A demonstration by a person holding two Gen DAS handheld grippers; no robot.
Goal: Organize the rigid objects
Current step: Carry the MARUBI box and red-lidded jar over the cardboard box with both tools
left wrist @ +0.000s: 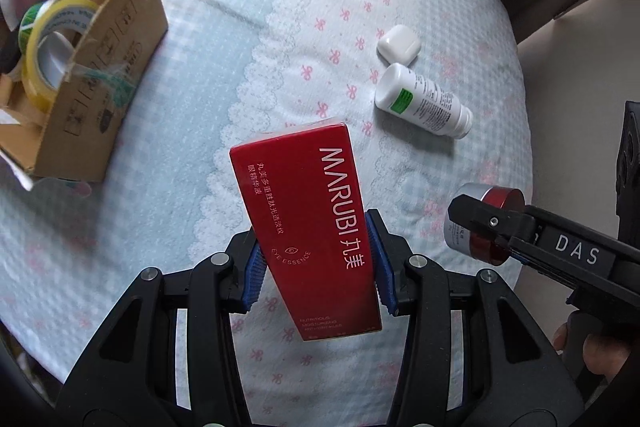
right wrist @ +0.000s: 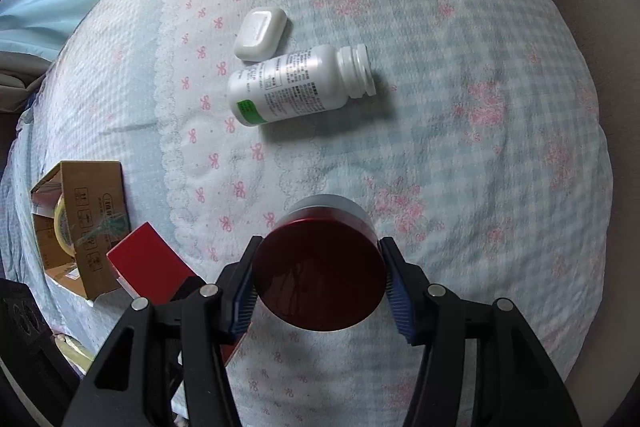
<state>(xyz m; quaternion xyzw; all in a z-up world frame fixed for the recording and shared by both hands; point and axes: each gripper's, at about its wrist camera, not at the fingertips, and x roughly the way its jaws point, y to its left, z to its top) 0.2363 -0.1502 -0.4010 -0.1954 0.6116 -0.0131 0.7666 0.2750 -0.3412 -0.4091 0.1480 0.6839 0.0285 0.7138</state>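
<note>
My left gripper (left wrist: 316, 263) is shut on a red MARUBI carton (left wrist: 308, 219) and holds it above the bedspread; the carton also shows in the right wrist view (right wrist: 148, 263). My right gripper (right wrist: 320, 287) is shut on a round jar with a dark red lid (right wrist: 320, 279) and a silver base; the jar also shows in the left wrist view (left wrist: 486, 223), to the right of the carton. An open cardboard box (left wrist: 100, 79) with tape rolls (left wrist: 52, 43) inside sits at the far left, also in the right wrist view (right wrist: 84, 223).
A white bottle (right wrist: 296, 83) lies on its side on the blue checked bedspread (right wrist: 460, 107), with a white earbud case (right wrist: 260, 33) just beyond it. Both show in the left wrist view, bottle (left wrist: 424, 99) and case (left wrist: 398, 43). The bed edge drops off at right.
</note>
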